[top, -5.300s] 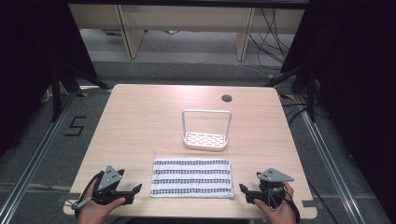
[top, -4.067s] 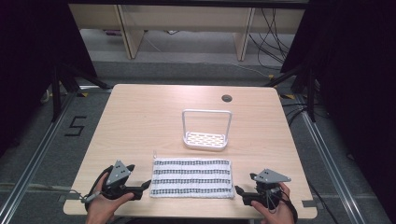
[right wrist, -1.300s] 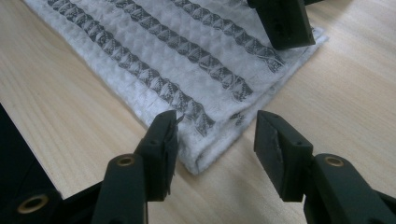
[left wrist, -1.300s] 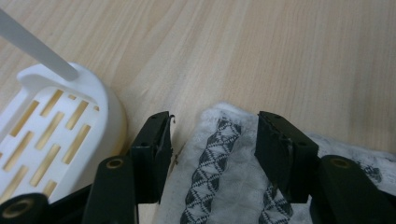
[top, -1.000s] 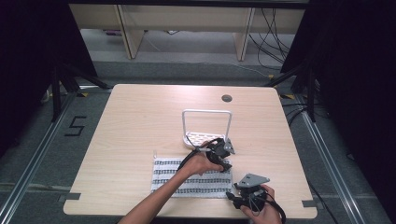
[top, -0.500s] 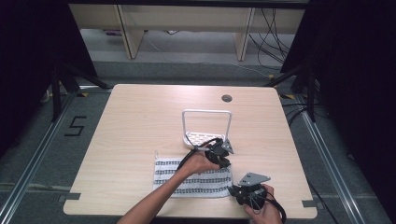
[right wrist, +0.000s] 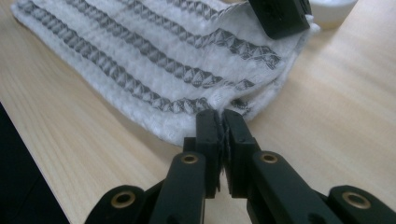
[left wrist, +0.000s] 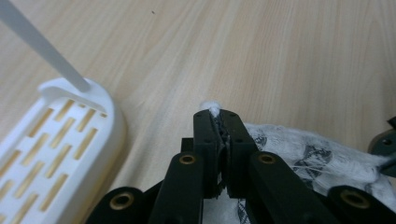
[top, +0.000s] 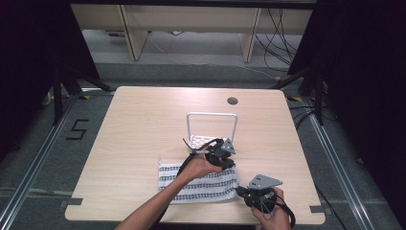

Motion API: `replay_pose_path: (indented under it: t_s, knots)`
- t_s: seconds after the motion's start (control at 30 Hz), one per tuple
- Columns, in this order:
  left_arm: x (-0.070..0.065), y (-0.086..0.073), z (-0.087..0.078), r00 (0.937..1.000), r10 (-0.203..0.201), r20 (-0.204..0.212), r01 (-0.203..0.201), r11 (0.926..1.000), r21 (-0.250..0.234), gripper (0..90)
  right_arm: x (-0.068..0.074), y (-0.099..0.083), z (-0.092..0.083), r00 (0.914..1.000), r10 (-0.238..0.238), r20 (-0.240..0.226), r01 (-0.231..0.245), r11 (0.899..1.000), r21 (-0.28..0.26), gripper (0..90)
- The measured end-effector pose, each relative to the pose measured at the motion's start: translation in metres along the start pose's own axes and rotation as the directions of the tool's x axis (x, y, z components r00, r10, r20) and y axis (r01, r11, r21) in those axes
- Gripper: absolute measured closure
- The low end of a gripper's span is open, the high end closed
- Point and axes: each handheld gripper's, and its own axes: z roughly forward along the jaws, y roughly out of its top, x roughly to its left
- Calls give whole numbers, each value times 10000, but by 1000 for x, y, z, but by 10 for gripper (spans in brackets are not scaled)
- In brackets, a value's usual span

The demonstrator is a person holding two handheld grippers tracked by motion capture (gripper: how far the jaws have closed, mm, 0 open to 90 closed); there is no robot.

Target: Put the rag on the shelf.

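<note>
High view: one striped towel (top: 201,184), one white rack (top: 211,129); left gripper (top: 229,158) and right gripper (top: 241,191), jaws each clamped on towel.

1. The towel (top: 201,184) is white with rows of dark grey zigzag stripes.
2. The rack (top: 211,127) just past it is plain white, and its base has slots where the wood shows through.
3. The table (top: 143,124) is light brown wood with thin grain lines.
4. Both grippers are black, with small gold rings.
</note>
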Motion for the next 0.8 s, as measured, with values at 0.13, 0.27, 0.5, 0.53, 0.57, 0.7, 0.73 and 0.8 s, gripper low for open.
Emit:
replay_pose_path:
  t_s: [0.13,0.27,0.5,0.53,0.57,0.7,0.73,0.8]
  knots:
    - [2,2,-23,9995,-206,-252,193,9986,-489,861,6,8,-10,9995,-207,226,220,9981,-576,869]
    - [5,5,-44,9986,-301,-437,265,9963,-815,861,5,15,-16,9988,-330,355,360,9954,-887,869]
    - [6,13,-80,9950,-414,-904,286,9899,-1386,861,0,38,-33,9987,-423,269,462,9848,-1672,871]
    - [6,13,-84,9944,-518,-918,373,9874,-1535,861,-1,40,-35,9989,-387,279,430,9835,-1758,871]
    - [7,13,-89,9941,-617,-897,464,9854,-1641,861,-2,44,-37,9990,-369,265,412,9814,-1876,871]
    - [10,11,-108,9893,-1070,-991,852,9756,-2021,861,-5,57,-46,9974,-390,602,524,9692,-2405,873]
    - [10,11,-108,9893,-1070,-991,852,9756,-2021,861,-5,57,-46,9974,-390,602,524,9692,-2405,873]
    - [10,11,-118,9871,-1237,-1015,990,9705,-2200,861,-8,65,-50,9971,-483,581,616,9650,-2550,873]
